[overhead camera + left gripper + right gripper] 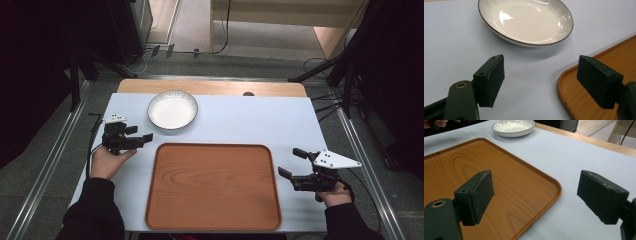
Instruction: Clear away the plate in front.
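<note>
Nearest the high camera sit the person's two dark sleeves, and between them lies a wide rectangular wooden tray [212, 187] with rounded corners, bare of anything, on the pale blue sheet that covers the bench [260, 120]. At about eleven o'clock from the tray stands a shallow white ceramic dish with a thin dark rim [172, 109], also empty, well apart from the tray's far edge.

At the tray's ten o'clock the left gripper [141, 135] hovers with its fingers [492, 80] spread wide and nothing between them; in the left gripper view it looks straight at the dish [525, 21], with the tray's corner [584, 100] at its four o'clock. At the tray's three o'clock, the right gripper [292, 162] is equally wide open and empty, its fingers [477, 196] straddling the tray's edge [506, 192] from above the bench.

By my reckoning the work has barely begun: the dish is untouched on the bench, neither gripper has closed on anything, and the reach, the grasp and any move onto the tray are all left to do.
</note>
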The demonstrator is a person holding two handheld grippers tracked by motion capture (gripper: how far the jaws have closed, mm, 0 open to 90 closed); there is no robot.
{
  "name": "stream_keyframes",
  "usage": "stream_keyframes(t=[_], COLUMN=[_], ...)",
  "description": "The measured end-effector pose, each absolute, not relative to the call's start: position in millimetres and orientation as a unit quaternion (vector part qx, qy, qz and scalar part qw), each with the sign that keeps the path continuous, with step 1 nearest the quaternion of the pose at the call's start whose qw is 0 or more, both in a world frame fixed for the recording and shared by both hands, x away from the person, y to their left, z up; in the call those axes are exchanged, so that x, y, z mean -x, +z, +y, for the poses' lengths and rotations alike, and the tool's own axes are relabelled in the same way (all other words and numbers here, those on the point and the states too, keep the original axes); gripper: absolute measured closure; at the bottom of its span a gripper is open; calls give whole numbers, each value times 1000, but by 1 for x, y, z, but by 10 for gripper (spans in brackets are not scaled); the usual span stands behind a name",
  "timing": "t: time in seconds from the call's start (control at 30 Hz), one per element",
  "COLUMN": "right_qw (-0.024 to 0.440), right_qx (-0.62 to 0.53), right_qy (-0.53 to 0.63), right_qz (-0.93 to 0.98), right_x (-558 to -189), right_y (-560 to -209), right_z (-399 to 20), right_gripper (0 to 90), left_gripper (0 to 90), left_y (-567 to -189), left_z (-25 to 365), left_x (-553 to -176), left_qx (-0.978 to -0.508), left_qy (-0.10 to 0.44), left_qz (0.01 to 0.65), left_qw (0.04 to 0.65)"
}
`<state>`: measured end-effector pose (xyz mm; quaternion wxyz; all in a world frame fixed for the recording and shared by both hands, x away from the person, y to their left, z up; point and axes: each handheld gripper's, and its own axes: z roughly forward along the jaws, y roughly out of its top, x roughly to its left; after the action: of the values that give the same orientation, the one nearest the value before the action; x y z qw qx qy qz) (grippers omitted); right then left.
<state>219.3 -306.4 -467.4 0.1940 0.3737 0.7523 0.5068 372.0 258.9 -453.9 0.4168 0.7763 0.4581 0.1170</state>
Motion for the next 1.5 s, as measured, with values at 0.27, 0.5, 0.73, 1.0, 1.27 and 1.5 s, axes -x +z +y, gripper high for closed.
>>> stream_keyframes(t=[0.27, 0.5, 0.73, 1.0, 1.27, 1.5], right_qw=[194, 189, 185, 186, 186, 185], right_qx=[-373, -374, -375, -373, -368, -365], right_qy=[506, 502, 504, 505, 505, 507], right_qz=[753, 756, 756, 756, 758, 758], right_x=[-219, -219, -219, -219, -219, -219], right_y=[-468, -469, -469, -469, -470, -469], right_z=[-306, -305, -304, -305, -304, -304], right_gripper=[145, 143, 143, 146, 151, 154], left_gripper=[248, 231, 224, 288, 359, 459], left_y=[-445, -433, -433, -444, -467, -478], left_z=[259, 253, 251, 240, 247, 242], left_x=[-391, -410, -428, -457, -472, -479], left_qx=[-771, -772, -770, -779, -755, -739], left_qy=[112, 109, 118, 156, 159, 160], left_qz=[468, 465, 472, 480, 519, 538], left_qw=[417, 420, 413, 372, 369, 373])
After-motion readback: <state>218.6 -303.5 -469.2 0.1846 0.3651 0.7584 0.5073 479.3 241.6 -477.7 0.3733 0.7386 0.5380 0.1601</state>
